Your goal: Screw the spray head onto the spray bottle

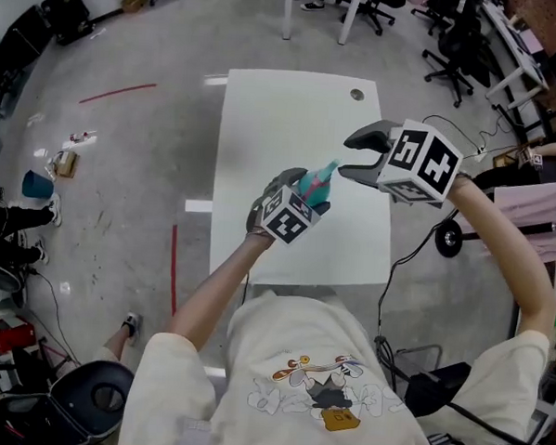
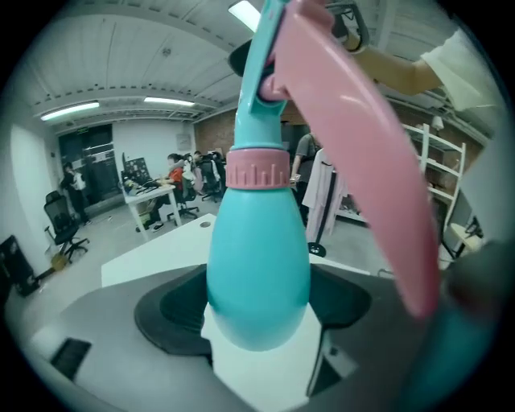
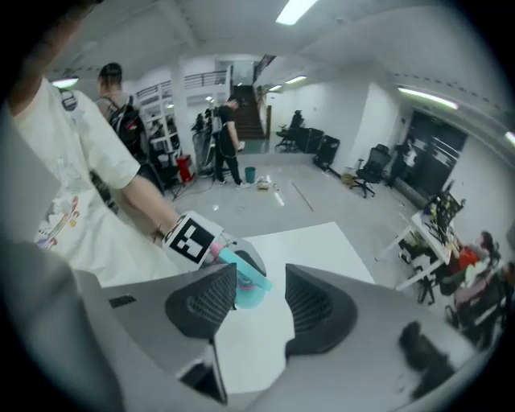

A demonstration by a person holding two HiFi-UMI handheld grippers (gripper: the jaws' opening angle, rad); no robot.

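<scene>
Over the middle of the desk (image 1: 293, 115), a bit nearer its right edge, the left tool (image 1: 305, 198) has the bottle (image 1: 311, 185) clamped and held up off the surface. Look along that tool (image 2: 257, 304): both jaws press the round teal belly of the bottle (image 2: 257, 265), low down, one on each side, and the bottle stands up out of the grip, leaning slightly. The head (image 2: 259, 96) sits on top, its pink collar (image 2: 257, 173) around the neck, and the pink trigger (image 2: 362, 153) sweeps down the right of the view. How tight the collar sits, no view shows.

From above, the head (image 1: 326, 169) points toward the right edge, and the right tool (image 1: 354, 154) is right beside it. Its jaws stand wide apart, with the tip of the head just short of them and nothing gripped. The right gripper view confirms it: the right tool (image 3: 261, 302) shows white desk through the gap between its ribbed pads (image 3: 211, 302), and the bottle (image 3: 248, 291) sits beyond the left jaw, not between them. Behind it is the marker cube (image 3: 193, 239) of the left tool.

At the desk's far right corner, a small round hole (image 1: 357, 95).
</scene>
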